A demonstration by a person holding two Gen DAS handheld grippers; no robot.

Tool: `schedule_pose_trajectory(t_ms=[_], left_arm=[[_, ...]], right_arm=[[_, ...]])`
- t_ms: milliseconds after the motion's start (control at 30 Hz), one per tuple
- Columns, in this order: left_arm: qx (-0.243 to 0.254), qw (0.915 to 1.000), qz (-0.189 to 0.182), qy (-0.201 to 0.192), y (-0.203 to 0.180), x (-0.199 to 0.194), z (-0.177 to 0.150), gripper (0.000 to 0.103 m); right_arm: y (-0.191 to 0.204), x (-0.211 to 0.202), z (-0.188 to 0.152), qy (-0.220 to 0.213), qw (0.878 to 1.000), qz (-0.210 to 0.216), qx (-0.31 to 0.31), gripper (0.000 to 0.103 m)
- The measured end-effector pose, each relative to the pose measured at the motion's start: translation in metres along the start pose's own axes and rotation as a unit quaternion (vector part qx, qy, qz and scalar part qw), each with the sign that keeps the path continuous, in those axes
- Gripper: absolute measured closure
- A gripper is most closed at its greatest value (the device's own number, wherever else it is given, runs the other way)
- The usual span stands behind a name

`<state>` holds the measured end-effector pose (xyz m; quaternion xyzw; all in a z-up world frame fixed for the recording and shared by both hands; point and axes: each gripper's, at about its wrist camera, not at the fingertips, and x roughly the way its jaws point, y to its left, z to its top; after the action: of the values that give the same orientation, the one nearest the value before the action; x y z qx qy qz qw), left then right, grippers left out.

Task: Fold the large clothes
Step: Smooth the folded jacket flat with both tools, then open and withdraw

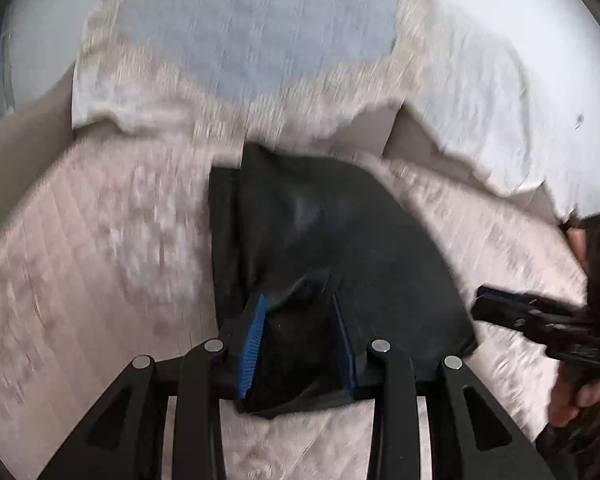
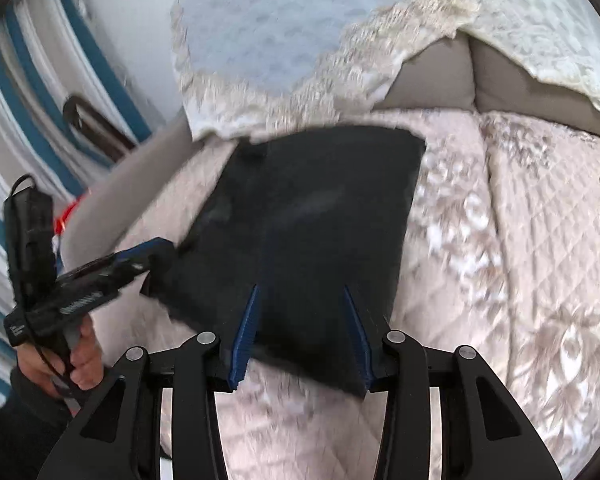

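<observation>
A dark folded garment point(image 1: 340, 232) point(image 2: 320, 200) lies flat on the quilted sofa seat. My left gripper point(image 1: 299, 298) stands over its near left corner. The blue pads are apart, and a bunched fold of the cloth sits loosely between them with no visible pinch. In the right wrist view the left gripper point(image 2: 152, 252) is at the garment's left edge. My right gripper point(image 2: 300, 287) hovers over the near right part of the garment, pads spread and the cloth lying flat between them. In the left wrist view the right gripper point(image 1: 484, 300) is by the garment's right edge.
The seat has a pale pink quilted cover point(image 1: 100, 260) point(image 2: 520, 240). A cream lace throw point(image 1: 260, 40) point(image 2: 300, 40) drapes over the backrest behind the garment. A blue-and-white striped surface point(image 2: 20, 80) stands left of the sofa. A hand point(image 2: 80, 360) holds the left gripper's handle.
</observation>
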<state>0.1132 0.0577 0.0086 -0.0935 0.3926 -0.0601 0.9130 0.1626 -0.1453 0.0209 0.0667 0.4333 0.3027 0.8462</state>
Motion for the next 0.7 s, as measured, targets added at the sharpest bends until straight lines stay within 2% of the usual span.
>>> schedule_pose_trajectory(t_ms=[67,167,333,533,700], left_arm=[[-0.014,0.9998,0.0,0.012,0.008,0.012,-0.007,0.068],[-0.024,0.9997,0.004,0.008,0.007,0.006,-0.003,0.068],[-0.016,0.9994,0.03,0.006,-0.007,-0.021,-0.007,0.067],[-0.023,0.9985,0.05,-0.007,-0.024,-0.06,-0.03,0.054],[-0.027,0.9975,0.065,0.003,-0.03,-0.074,-0.053,0.052]], right_arm=[[0.002,0.012,-0.008,0.025,0.999,-0.029,-0.018,0.061],[0.001,0.008,-0.011,0.025,0.999,-0.035,-0.018,0.061],[0.009,-0.024,-0.017,0.001,0.999,-0.045,-0.023,0.061],[0.023,-0.057,-0.036,-0.017,0.998,-0.054,-0.026,0.055],[0.035,-0.074,-0.052,-0.026,0.997,-0.069,-0.023,0.052]])
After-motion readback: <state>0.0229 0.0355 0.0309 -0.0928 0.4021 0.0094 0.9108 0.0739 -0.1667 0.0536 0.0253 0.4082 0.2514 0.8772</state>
